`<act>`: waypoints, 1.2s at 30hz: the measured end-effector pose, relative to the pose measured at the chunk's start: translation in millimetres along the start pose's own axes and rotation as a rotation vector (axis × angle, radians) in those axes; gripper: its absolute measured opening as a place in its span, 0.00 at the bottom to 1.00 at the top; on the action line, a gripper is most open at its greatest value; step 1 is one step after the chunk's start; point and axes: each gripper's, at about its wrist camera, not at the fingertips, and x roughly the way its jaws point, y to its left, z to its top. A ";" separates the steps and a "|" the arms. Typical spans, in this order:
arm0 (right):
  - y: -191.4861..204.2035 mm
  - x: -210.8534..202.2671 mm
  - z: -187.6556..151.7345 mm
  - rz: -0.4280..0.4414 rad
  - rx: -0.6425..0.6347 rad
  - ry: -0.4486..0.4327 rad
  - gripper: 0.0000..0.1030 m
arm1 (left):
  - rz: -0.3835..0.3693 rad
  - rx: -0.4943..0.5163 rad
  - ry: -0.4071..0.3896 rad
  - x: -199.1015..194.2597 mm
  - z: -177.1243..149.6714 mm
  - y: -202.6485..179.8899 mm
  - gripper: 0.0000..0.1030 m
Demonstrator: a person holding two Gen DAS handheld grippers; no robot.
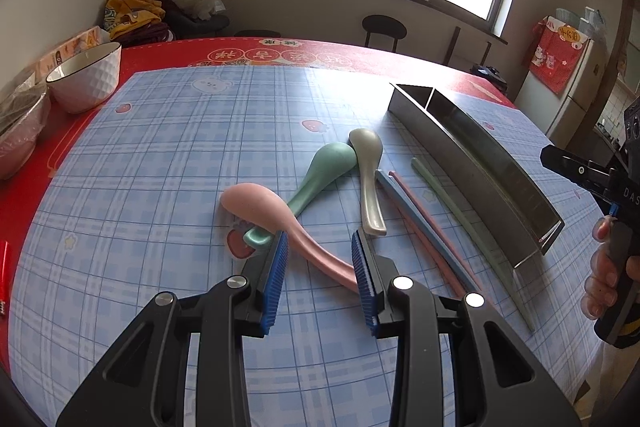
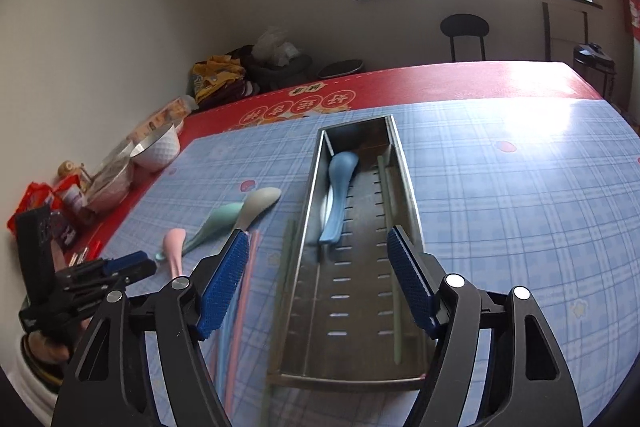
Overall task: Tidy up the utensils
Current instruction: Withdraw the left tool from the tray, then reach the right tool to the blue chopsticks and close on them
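Closest to me, the left gripper (image 1: 320,267) hangs low over the tabletop (image 1: 160,187) with its jaws spread apart and nothing between the pads but the slim handle of the pink spoon (image 1: 280,223), which runs slantwise through the gap, nearer the right-hand pad, its tail slipping under that finger. It looks like light, stiff plastic with a smooth, rather slick skin, so I would judge the narrow neck just behind the bowl the safest place to pinch; the rounded bowl would likely squirm out of ribbed pads. The spoon lies across the handle of the green spoon (image 1: 320,175), touching it, so lifting one may nudge the other. Just beyond, the grey spoon (image 1: 366,167) rests with its bowl against the green one. To the right of these lie the loose chopsticks, a blue chopstick (image 1: 420,227), a pink chopstick (image 1: 432,223) and a pale green chopstick (image 1: 460,211) hard by the wall of the metal tray (image 1: 500,179); thin, rigid and prone to roll, they would want gripping mid-length. The right gripper (image 2: 320,259) hovers over the near end of that tray with jaws likewise wide and empty. Inside, towards the far end, a blue spoon (image 2: 338,195) lies along the left side and a green chopstick in the tray (image 2: 390,227) runs along the right wall. Farthest off, a white bowl (image 1: 88,79) sits on the red cloth.
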 end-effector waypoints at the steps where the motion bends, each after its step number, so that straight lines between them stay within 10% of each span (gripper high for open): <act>1: 6.4 1.5 -3.0 0.004 -0.008 0.008 0.62 | 0.001 0.006 -0.001 -0.5 -1.8 0.7 0.31; 19: 82.5 23.9 -56.2 -0.039 -0.223 0.178 0.16 | -0.055 0.023 -0.045 -6.2 -15.7 12.5 0.32; 36: 81.6 54.2 -65.9 -0.026 -0.184 0.297 0.08 | -0.083 -0.017 -0.051 -7.2 -15.8 20.2 0.33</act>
